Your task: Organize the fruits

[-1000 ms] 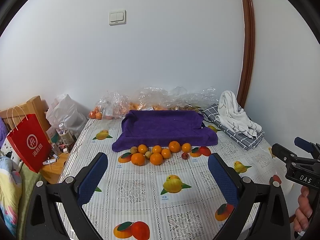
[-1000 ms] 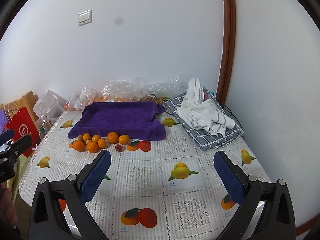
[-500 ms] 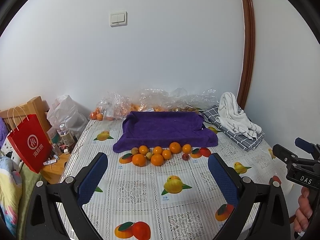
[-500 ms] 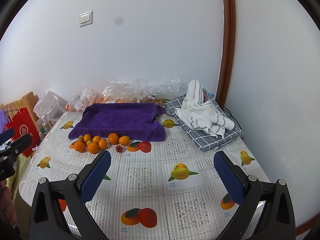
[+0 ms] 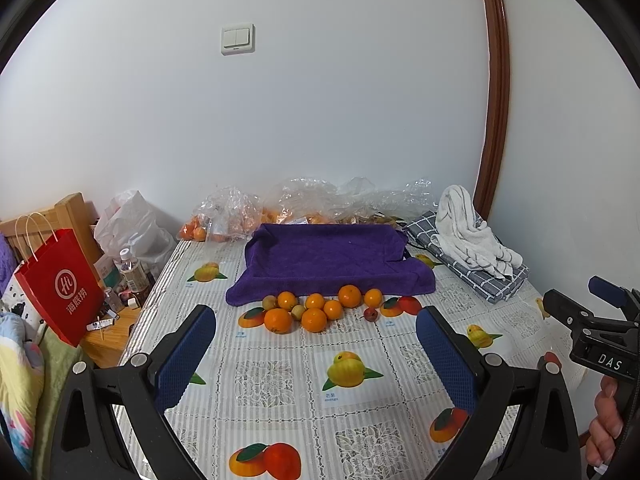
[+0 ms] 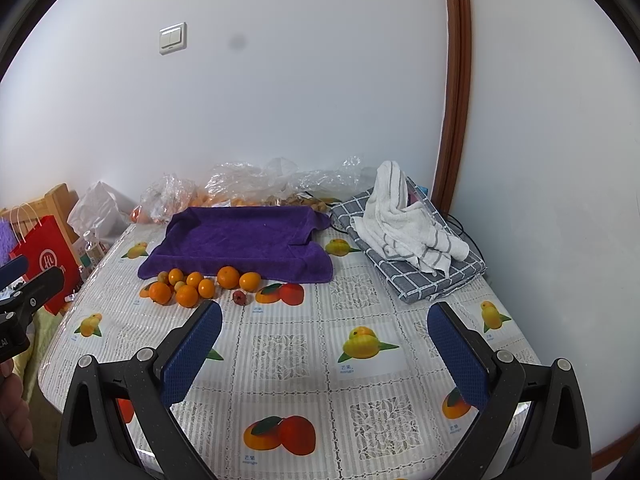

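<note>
My left black two-finger tool with blue ribbed pads [image 5: 316,344] is held level, both fingers spread wide, nothing between them. My right black two-finger tool with blue ribbed pads [image 6: 325,340] sits the same way: fingers wide apart, empty, pointing forward. Both hover above the surface, touching nothing. In the left view the right tool shows at the far right edge, side-on, with my right hand [image 5: 606,420] wrapped on its grip below. In the right view the left tool shows at the far left edge, my left hand [image 6: 14,404] beneath it, only partly visible.
</note>
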